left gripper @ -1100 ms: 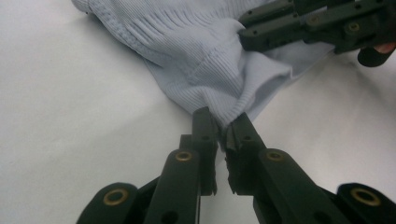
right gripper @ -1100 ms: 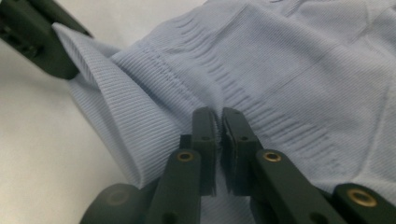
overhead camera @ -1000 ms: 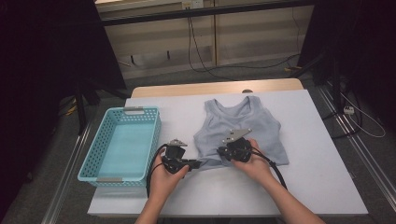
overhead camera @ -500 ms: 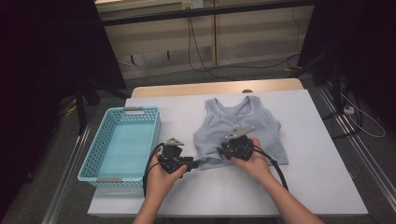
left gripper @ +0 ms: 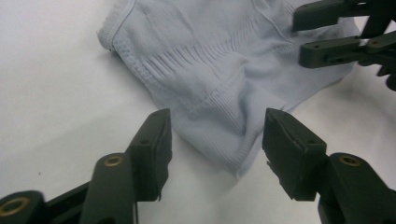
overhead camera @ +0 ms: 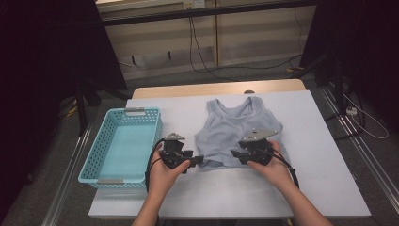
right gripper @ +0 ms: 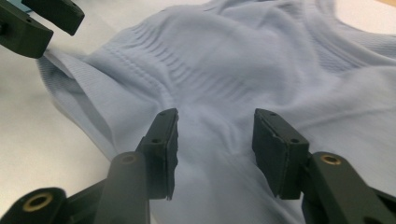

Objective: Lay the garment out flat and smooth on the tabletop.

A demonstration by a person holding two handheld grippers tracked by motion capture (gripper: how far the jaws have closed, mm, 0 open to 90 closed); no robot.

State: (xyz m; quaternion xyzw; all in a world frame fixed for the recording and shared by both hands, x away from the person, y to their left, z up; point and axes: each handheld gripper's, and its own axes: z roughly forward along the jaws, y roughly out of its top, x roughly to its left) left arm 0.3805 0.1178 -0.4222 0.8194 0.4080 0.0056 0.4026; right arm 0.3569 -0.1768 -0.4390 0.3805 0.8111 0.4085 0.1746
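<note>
On the white table (overhead camera: 324, 155), the pale blue tank top (overhead camera: 237, 129) is seen spread flat at the centre of the high view, neckline toward the top of the frame, and the turquoise basket (overhead camera: 89, 162) at left holds nothing; folding or stowing is judged not yet done. Both sets of jaws have just been opening: the left gripper (left gripper: 217, 133) straddles the hem corner without pressing, and the right gripper (right gripper: 215, 128) stands apart over the fabric, nothing clamped.

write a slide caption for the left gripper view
Left hand-held gripper, jaws open, facing the hem corner of a pale blue ribbed tank top on a white table.
</note>
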